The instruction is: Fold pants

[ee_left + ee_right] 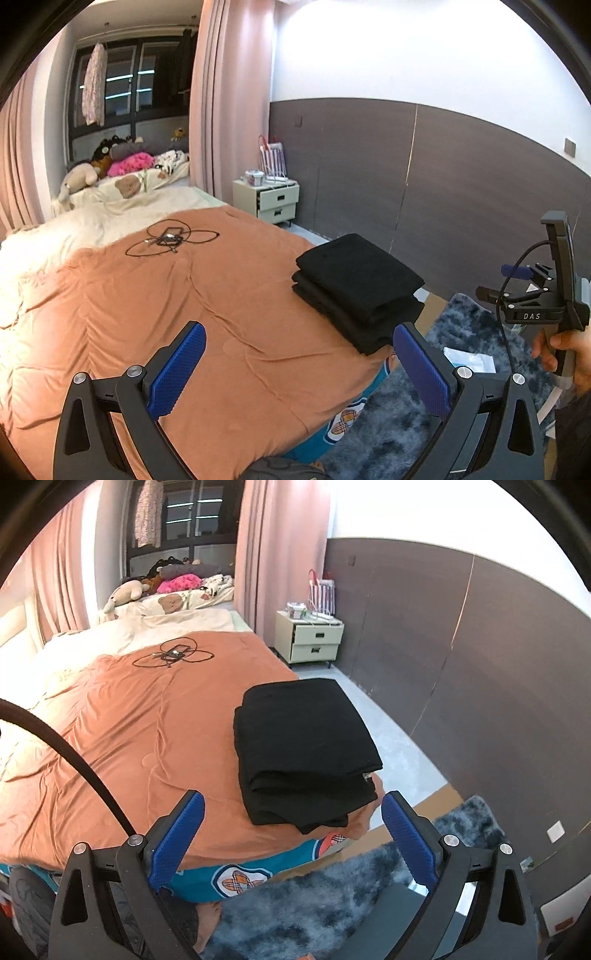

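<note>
Both tools spread and empty: the left gripper point(297, 363) and right gripper point(293, 836) hang just short of the black pants point(304, 749), a folded stack at the orange bedspread's point(147, 731) near corner. Folding looks finished; beyond lies a tangled cable point(173, 653).

Both tools are black, wishbone-shaped frames with silver round screws at the pivots. The left gripper point(297, 363) and the right gripper point(291, 836) carry ribbed blue pads point(177, 369). The right one's side reads "DAS", with a black cable point(508, 314) looping behind its claw.
</note>
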Action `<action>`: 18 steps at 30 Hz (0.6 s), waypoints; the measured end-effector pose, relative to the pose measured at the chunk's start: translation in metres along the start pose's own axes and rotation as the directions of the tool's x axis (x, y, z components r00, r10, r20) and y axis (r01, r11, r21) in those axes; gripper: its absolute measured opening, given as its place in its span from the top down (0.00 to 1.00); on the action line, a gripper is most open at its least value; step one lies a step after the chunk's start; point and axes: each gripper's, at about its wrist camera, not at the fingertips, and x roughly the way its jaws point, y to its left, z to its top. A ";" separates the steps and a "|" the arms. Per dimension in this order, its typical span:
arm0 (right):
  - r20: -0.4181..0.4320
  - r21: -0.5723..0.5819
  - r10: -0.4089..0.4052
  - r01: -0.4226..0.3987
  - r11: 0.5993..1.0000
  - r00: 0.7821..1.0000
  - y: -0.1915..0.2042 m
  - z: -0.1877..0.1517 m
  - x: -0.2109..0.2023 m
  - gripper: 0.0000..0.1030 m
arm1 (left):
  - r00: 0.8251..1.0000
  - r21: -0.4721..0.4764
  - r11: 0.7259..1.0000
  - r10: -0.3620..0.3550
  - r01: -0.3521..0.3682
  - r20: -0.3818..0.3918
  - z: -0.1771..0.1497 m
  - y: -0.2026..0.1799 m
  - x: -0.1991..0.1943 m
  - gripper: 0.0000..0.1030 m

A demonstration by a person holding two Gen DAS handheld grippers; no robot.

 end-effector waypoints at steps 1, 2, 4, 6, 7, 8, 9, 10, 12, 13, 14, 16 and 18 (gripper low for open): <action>0.011 0.007 0.008 -0.008 1.000 1.000 0.004 -0.005 -0.004 0.06 | 1.000 -0.001 1.000 0.007 -0.007 0.006 -0.003 0.000 -0.005 0.00; 0.023 0.016 0.007 -0.008 1.000 1.000 0.007 -0.009 -0.008 0.06 | 1.000 -0.001 1.000 0.012 -0.012 0.011 -0.006 0.001 -0.009 0.00; 0.041 0.026 -0.008 0.007 1.000 0.999 0.011 -0.016 -0.015 0.06 | 0.999 -0.018 1.000 0.014 -0.013 0.029 -0.016 0.004 -0.021 0.00; 0.053 0.052 0.005 -0.008 0.999 0.999 0.017 -0.025 -0.023 0.06 | 0.999 -0.029 0.999 0.020 -0.019 0.034 -0.025 0.006 -0.030 0.00; 0.059 0.060 0.011 -0.014 0.998 0.998 0.021 -0.030 -0.027 0.06 | 0.999 -0.033 0.999 0.029 -0.028 0.035 -0.031 0.007 -0.034 0.01; 0.068 0.063 0.010 -0.014 0.998 0.998 0.026 -0.036 -0.032 0.06 | 0.999 -0.034 0.999 0.039 -0.038 0.036 -0.036 0.008 -0.038 0.01; 0.074 0.062 0.008 -0.013 0.998 0.997 0.027 -0.038 -0.035 0.06 | 0.998 -0.035 0.998 0.048 -0.047 0.036 -0.038 0.008 -0.040 0.00; 0.083 0.060 0.007 -0.012 0.998 0.997 0.033 -0.043 -0.038 0.06 | 0.998 -0.035 0.998 0.059 -0.058 0.037 -0.041 0.008 -0.044 0.00; 0.088 0.055 0.020 -0.025 0.998 0.996 0.040 -0.047 -0.040 0.06 | 0.996 -0.035 0.996 0.085 -0.083 0.043 -0.047 0.010 -0.051 0.00; 0.093 0.047 0.032 -0.036 0.998 0.995 0.045 -0.051 -0.043 0.06 | 0.994 -0.038 0.995 0.099 -0.097 0.048 -0.051 0.011 -0.056 0.00; 0.107 0.030 0.041 -0.044 0.999 0.993 0.053 -0.056 -0.047 0.06 | 0.992 -0.041 0.993 0.110 -0.108 0.054 -0.054 0.012 -0.060 0.00; 0.128 0.016 0.046 -0.049 0.999 0.991 0.060 -0.066 -0.052 0.06 | 0.990 -0.050 0.991 0.125 -0.122 0.060 -0.062 0.016 -0.069 0.00; 0.142 0.005 0.076 -0.078 0.997 0.987 0.069 -0.078 -0.055 0.06 | 0.990 -0.070 0.990 0.126 -0.122 0.061 -0.071 0.021 -0.077 0.00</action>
